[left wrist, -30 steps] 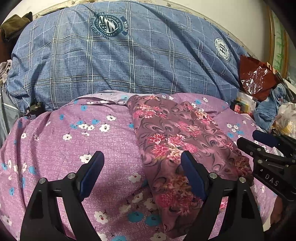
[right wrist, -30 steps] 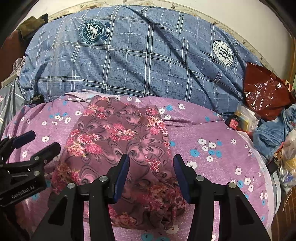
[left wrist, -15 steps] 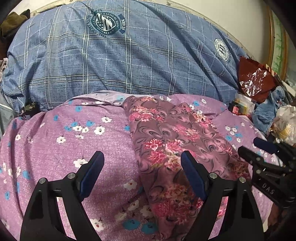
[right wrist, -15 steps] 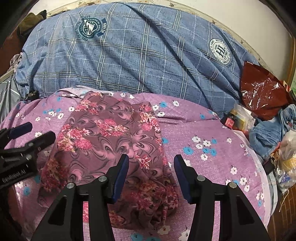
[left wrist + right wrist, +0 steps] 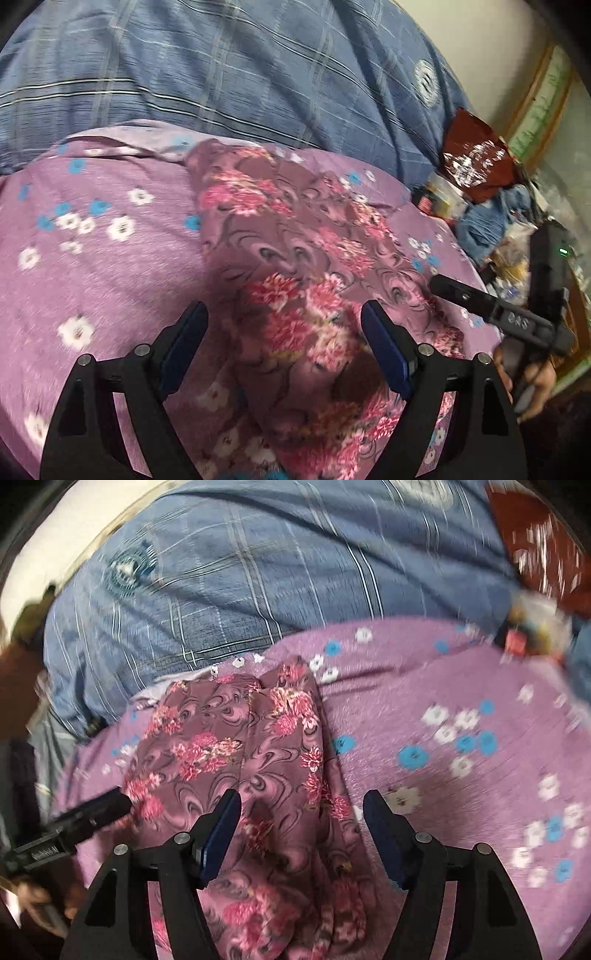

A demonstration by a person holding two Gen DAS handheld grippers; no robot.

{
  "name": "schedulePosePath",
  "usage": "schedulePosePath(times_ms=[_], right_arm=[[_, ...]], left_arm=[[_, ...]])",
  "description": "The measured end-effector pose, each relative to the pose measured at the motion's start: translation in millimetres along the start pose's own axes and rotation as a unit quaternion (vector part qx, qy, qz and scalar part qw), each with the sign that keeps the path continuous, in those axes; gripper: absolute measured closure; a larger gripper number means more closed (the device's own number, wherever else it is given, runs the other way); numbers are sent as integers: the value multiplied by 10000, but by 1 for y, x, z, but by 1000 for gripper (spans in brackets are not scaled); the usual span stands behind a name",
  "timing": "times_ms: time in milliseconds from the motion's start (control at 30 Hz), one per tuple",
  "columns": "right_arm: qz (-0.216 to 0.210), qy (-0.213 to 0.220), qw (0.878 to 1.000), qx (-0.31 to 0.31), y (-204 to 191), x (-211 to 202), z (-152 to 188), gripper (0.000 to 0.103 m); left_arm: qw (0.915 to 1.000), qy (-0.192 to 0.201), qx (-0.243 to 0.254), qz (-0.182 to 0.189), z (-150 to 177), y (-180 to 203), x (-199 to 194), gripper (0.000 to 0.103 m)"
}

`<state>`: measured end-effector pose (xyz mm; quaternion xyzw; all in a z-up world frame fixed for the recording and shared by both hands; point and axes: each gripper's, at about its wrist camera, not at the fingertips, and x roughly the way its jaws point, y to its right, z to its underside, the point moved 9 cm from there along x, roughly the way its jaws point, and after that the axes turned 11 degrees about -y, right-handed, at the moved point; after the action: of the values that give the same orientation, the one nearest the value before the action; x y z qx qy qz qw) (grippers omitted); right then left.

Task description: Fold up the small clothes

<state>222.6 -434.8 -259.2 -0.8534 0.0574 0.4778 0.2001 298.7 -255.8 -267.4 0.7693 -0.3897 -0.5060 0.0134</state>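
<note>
A mauve garment with pink flowers (image 5: 295, 266) lies folded lengthwise on the purple flowered bedsheet (image 5: 92, 266). It also shows in the right wrist view (image 5: 240, 760). My left gripper (image 5: 284, 332) is open and empty, low over the garment's near left part. My right gripper (image 5: 301, 819) is open and empty, over the garment's near right edge. Each gripper shows in the other's view, the right one at the garment's right side (image 5: 491, 310), the left one at its left side (image 5: 81, 823).
A big blue plaid quilt (image 5: 221, 74) is heaped behind the sheet. A red plastic bag (image 5: 472, 158), blue cloth (image 5: 487, 221) and small clutter lie at the bed's right edge. The sheet (image 5: 461, 760) stretches to the right of the garment.
Both grippers have moved forward and down toward the garment, which now looks larger and nearer. The right gripper has opened wider. The garment has not moved.
</note>
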Motion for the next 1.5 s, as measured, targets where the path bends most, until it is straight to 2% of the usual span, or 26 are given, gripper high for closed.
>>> schedulePosePath(times_ms=[100,267,567,733,767,833,933,1000,1100,1233,1400,1500], right_arm=[[-585,-331,9974,242,9,15,2,32],[-1123,-674,9897,579,17,35,-1,31],[-1388,-711,9867,463,4,48,-9,24],[-1590,-815,9835,279,-15,54,-5,23],[-1663,-847,9820,292,-20,56,-4,26],[-1622,-844,9827,280,-26,57,-1,37],[-1418,-762,9865,287,-28,54,0,59],[-1373,-696,9877,282,-30,49,0,63],[-1115,-573,9919,180,-36,41,0,66],[-994,-327,9945,47,-49,22,-2,67],[-1081,-124,9940,-61,-69,-8,6,67],[-1209,-16,9926,-84,-81,-29,12,67]], left_arm=[[9991,-205,-66,376,-2,0,7,18],[9979,-391,-160,498,-5,-5,16,18],[9955,-647,-250,654,-1,-7,28,18],[9952,-654,-224,698,0,-1,31,18],[9949,-628,-256,745,0,-1,30,18],[9946,-555,-295,825,-1,0,28,20],[9955,-376,-219,842,-4,4,19,34],[9965,-318,-150,756,-4,4,15,49],[9974,-203,-81,684,-6,5,8,64],[9973,-9,-60,731,-8,11,-11,68],[9966,222,6,794,-9,24,-47,68],[9970,325,112,698,-2,35,-74,68]])
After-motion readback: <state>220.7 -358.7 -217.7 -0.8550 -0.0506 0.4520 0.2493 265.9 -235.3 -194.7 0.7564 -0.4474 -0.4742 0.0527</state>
